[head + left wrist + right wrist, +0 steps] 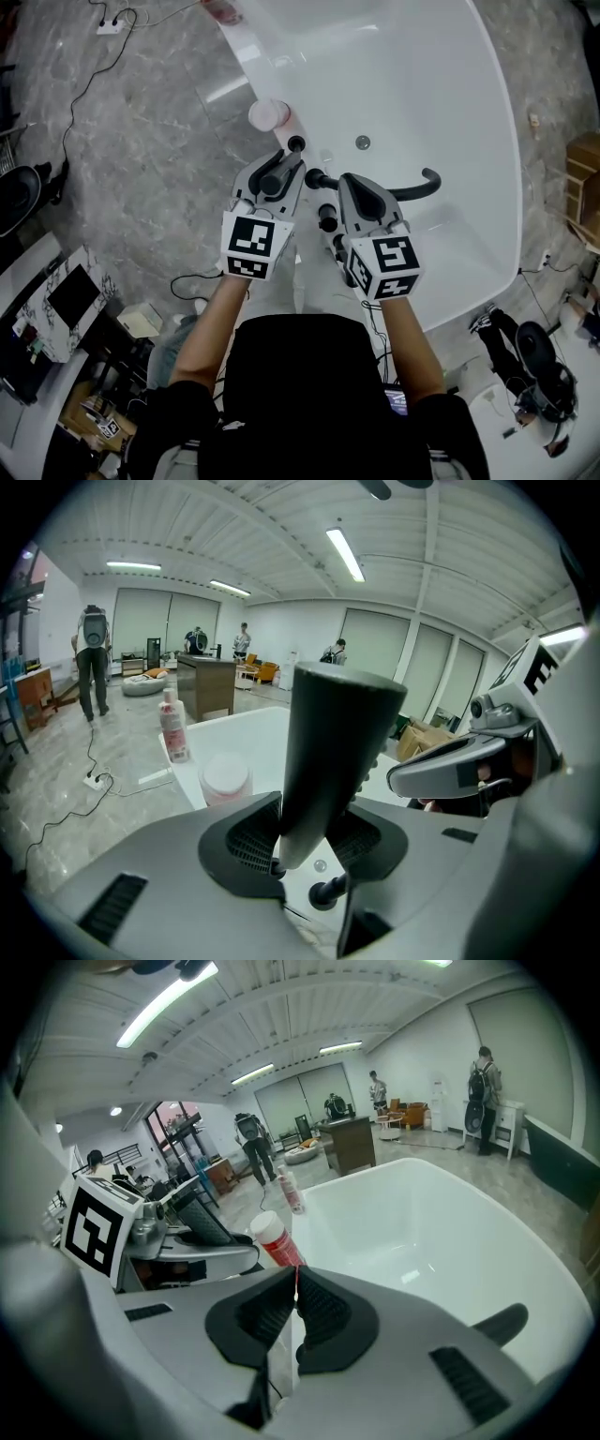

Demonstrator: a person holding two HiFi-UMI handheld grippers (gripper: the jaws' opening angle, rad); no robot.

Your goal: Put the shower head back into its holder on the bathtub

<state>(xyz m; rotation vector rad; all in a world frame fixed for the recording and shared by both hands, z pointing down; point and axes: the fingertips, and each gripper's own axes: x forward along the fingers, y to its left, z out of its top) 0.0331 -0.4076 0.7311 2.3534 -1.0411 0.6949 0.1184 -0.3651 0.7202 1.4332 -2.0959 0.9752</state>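
Left gripper (pixel 307 841) of mine pinches the black shower head (pixel 337 742) between both pads, handle upright, its pale tip low over the white bathtub (pixel 450 94) rim, near the holder (pixel 296 143). Beside it my right gripper (pixel 293 1302) has its jaws pressed together on nothing. A pink-capped bottle (pixel 267 114) stands on the rim just beyond.

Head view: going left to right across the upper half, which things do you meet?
White power strip, white-capped bottle, round metal fitting, black spout's tip, cardboard box.
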